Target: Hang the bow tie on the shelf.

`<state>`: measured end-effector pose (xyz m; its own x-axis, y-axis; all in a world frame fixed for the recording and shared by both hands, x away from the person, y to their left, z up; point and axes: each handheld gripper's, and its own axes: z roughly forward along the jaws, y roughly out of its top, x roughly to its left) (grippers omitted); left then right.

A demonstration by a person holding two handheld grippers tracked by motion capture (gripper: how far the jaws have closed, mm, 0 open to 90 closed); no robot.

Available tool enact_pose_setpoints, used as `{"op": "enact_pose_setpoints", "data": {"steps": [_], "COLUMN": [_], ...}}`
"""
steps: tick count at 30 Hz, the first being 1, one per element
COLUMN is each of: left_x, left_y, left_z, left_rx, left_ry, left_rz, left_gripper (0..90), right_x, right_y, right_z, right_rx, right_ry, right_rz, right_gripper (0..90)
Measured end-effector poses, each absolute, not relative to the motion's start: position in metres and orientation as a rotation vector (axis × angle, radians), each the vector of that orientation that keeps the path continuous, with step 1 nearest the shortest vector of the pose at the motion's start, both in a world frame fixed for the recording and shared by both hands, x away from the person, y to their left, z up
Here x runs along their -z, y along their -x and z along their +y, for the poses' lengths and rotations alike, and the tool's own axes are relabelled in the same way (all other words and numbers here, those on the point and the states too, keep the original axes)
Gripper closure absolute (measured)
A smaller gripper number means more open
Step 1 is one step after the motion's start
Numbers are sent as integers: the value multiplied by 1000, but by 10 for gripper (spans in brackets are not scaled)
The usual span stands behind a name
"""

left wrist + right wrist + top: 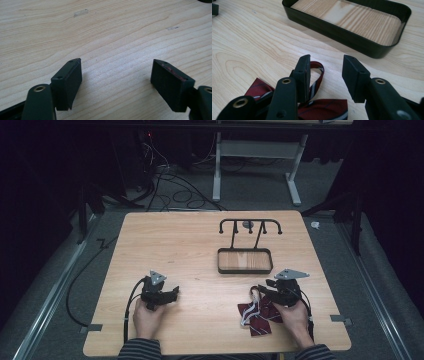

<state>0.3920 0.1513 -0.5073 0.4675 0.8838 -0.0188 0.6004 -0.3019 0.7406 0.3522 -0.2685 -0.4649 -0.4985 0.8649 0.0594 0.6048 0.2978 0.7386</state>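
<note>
From my seat I see the dark red striped fabric tie (258, 316) lying crumpled near the front right edge of the pale wooden worktop (200, 250), just under my right gripper (264, 292). The cloth is maroon with thin white and dark stripes, folded over itself in flat overlapping pieces, with a narrow loop of band curling up at its far left side. In the right gripper view that loop (318, 72) sits right behind one of the black fingers (303, 75); the fingers are spread apart with bare wood between them, holding nothing. My right hand (292, 315) wraps the gripper body from behind.

My left gripper (170, 295) rests on the front left of the worktop, well apart from the tie, with my left hand (147, 317) on it. In the left gripper view its fingers (68, 80) stand wide apart over bare wood grain.

Farther back, right of centre, sits a black rectangular tray (245, 270) with a wooden floor, and a black metal hook rack (250, 226) rises from its far side.
</note>
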Motion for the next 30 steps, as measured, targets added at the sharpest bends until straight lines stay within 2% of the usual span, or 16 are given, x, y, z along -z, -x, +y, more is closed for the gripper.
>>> {"op": "enact_pose_setpoints", "data": {"steps": [11, 30], "left_x": [507, 507], "left_y": [-392, -392], "left_z": [151, 152], "left_rx": [-519, -514], "left_ry": [-2022, -2020], "left_rz": [1230, 1230], "left_gripper": [257, 256], "right_x": [470, 480], "right_y": [-365, -378], "right_z": [-257, -244], "right_rx": [-1005, -936], "right_ry": [-1306, -1301], "right_rz": [2272, 2319], "right_gripper": [642, 651]}}
